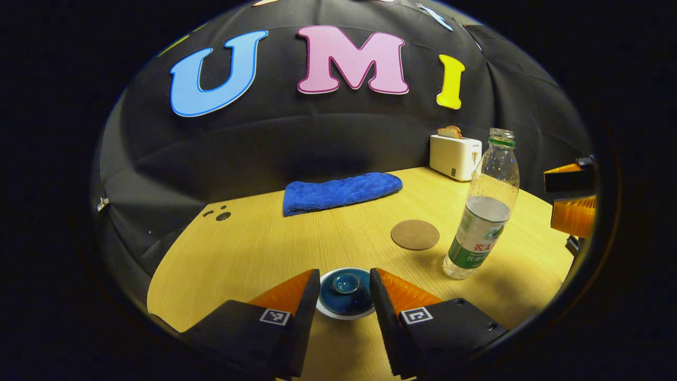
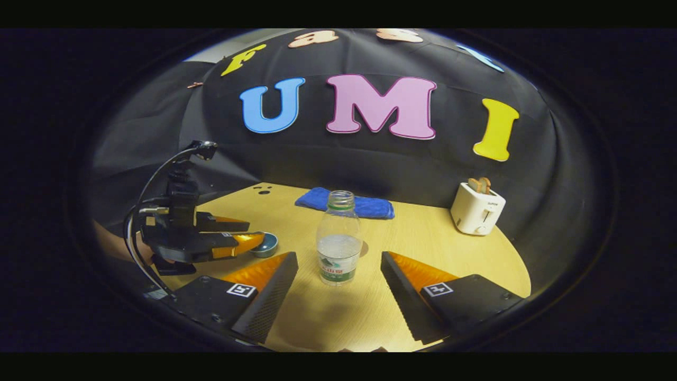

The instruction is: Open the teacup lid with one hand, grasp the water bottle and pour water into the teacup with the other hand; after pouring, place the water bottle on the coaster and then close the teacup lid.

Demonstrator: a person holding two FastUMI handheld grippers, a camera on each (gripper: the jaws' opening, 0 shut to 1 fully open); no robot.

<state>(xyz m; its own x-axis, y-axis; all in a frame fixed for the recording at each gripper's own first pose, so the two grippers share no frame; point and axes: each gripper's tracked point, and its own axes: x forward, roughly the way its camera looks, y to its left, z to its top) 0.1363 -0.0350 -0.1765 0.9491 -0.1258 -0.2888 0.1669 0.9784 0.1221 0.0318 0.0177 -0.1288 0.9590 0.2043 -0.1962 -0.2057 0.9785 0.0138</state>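
Left gripper (image 1: 345, 288) jaws spread around the small blue ceramic teacup lid (image 1: 346, 291): fragile, slippery; pinch its knob. Right gripper (image 2: 338, 283) jaws spread before the clear plastic water bottle (image 2: 338, 241).

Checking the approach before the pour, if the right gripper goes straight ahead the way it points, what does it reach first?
Most likely the water bottle: it stands upright, centred ahead of the open right gripper, with bare table between. The blue towel lies behind it.

Left gripper (image 1: 345, 296): black angular finger housings, square black-and-white marker on each, small screws on housing. From right gripper view, left gripper's black body carried upright black post, looping black cables. Right gripper (image 2: 338, 283) wore matching markers and ridged inner faces.
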